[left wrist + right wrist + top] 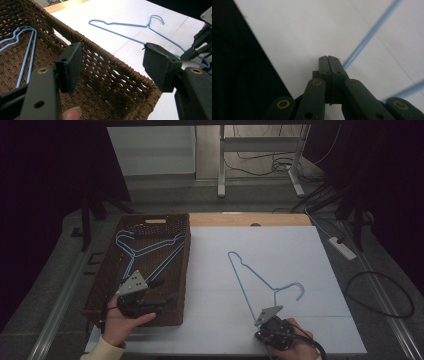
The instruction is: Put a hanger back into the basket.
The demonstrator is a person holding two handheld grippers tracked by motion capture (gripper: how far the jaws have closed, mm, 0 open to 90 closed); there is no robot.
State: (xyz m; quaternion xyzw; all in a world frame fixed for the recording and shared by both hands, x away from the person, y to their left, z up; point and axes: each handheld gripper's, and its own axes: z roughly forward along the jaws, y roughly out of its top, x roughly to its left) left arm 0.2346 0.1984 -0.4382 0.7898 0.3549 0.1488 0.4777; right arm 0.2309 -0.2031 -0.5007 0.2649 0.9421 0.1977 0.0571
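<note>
Right tool (263, 316) jaws pressed together on corner of blue hanger (260, 282) lying on white desk (300, 250). Left tool (150, 295) jaws apart, empty, over basket (186, 270) rim; other hangers (145, 249) inside.

Basket (172, 270) left on table (300, 245) — hangers (150, 251) inside; single hanger (250, 275) on table, right.

It looks like a lab or test room: a white-covered table (280, 250) between dark curtains, cables (270, 165) trailing across the floor, a power strip (342, 248), and a metal stand (260, 150) behind.
</note>
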